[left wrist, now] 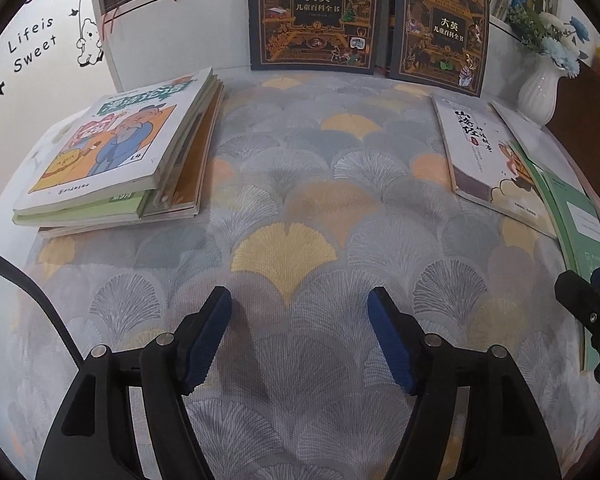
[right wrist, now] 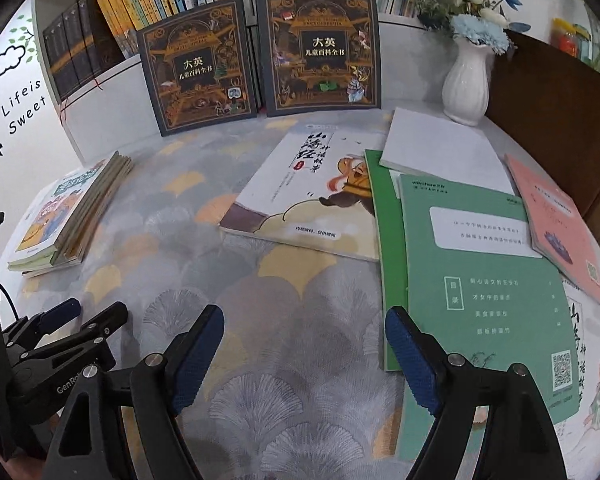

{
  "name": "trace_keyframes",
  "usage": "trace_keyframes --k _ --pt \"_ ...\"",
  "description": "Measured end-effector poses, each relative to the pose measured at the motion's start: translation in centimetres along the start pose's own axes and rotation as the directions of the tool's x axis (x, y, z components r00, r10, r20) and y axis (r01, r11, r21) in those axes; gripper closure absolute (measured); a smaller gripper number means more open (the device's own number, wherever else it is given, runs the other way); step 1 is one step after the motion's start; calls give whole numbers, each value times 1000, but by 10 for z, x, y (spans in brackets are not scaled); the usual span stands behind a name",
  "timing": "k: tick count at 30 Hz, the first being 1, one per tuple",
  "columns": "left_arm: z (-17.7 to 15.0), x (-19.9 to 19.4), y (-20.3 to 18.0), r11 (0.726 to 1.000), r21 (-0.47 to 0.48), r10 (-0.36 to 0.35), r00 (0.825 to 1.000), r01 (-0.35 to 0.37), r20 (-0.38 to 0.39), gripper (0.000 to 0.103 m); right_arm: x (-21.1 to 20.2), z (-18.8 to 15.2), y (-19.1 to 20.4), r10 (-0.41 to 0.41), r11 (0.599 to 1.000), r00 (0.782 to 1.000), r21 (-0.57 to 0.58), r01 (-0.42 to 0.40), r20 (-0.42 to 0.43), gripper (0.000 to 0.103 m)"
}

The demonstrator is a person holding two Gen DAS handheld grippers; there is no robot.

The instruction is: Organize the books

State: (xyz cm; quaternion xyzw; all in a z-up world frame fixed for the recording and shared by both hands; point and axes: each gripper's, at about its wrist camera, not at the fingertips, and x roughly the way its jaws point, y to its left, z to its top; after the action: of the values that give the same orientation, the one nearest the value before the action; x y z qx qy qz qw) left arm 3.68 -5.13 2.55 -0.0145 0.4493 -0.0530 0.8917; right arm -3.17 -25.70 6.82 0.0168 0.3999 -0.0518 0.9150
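**Loose books lie to the right**

Ahead-right of the right hand-held gripper (right wrist: 304, 344), jaws spread and empty, the green booklet (right wrist: 476, 280) lies flat on the surface (right wrist: 260, 320), long axis running away. Left hand-held gripper (left wrist: 300, 328), also spread, sits farther, nearer the stacked books (left wrist: 116, 160).

Both wrist views look low across the tablecloth (left wrist: 300, 200), sharing leaning encyclopedias (right wrist: 318, 54).
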Motion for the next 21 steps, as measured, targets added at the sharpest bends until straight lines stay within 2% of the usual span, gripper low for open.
trace_keyframes --k 4,7,9,11,18,21 --pt "0 1 0 1000 -5 0 1000 0 -1 31 -2 -3 2 -6 1000 1000 -8 6 3 22" --pt "-3 3 -1 1000 -8 9 1000 -9 12 18 6 -3 3 -6 1000 1000 -23 5 -19 21" --pt "-4 3 1 1000 -20 5 1000 -4 15 16 11 -4 5 -10 1000 999 -29 9 -34 21" --pt "-5 5 0 1000 -19 3 1000 -3 -3 2 14 -5 6 -7 1000 999 -28 5 -43 21" --pt "-7 5 -1 1000 -21 7 1000 -7 -1 1 19 -6 5 -12 999 998 -41 9 -60 21" --pt "-8 5 -2 1000 -19 7 1000 -7 3 0 31 -8 4 -11 999 995 -42 7 -99 21"
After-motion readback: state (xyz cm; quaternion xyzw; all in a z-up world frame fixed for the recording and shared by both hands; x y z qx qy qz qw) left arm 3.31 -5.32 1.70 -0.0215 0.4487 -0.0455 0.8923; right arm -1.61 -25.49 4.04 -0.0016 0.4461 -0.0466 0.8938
